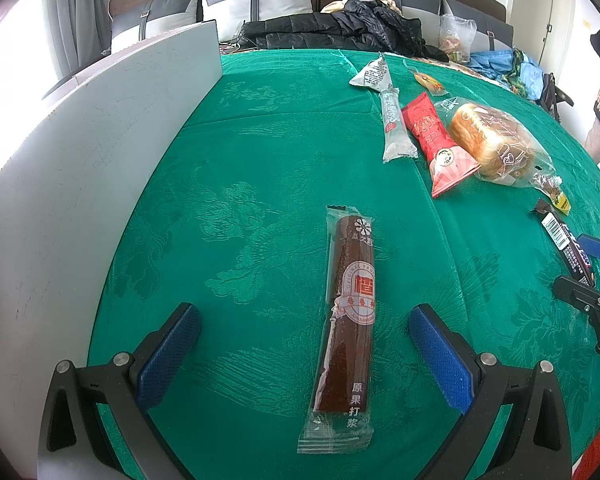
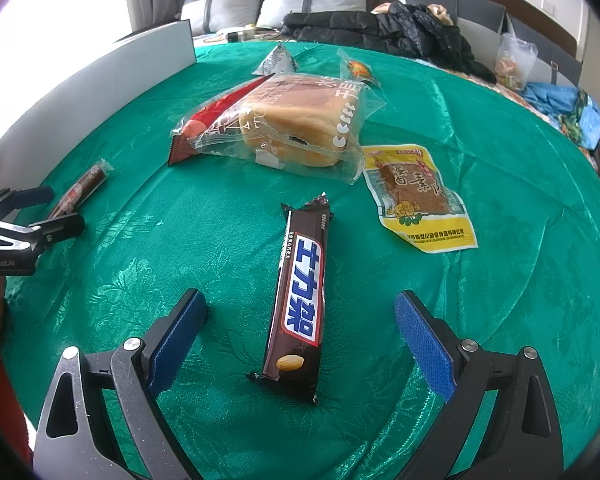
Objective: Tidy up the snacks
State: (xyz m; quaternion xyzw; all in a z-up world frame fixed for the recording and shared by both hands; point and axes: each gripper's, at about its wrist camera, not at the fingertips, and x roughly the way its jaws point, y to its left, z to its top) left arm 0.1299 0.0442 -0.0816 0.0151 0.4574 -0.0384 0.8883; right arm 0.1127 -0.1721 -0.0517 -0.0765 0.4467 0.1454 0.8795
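Right wrist: chocolate bar [image 2: 298, 304] reading 士力架, right hand-held gripper [image 2: 300, 316] wide, left hand-held gripper [image 1: 304, 330] wide.

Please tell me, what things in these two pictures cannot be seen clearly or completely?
- Red packet: right wrist view, mostly hidden under the bread bag.
- Chocolate bar: left wrist view, its near end covered by the right hand-held gripper.
- White board: left wrist view, cut off by the left edge.
- Small orange snack: right wrist view, too small to read.
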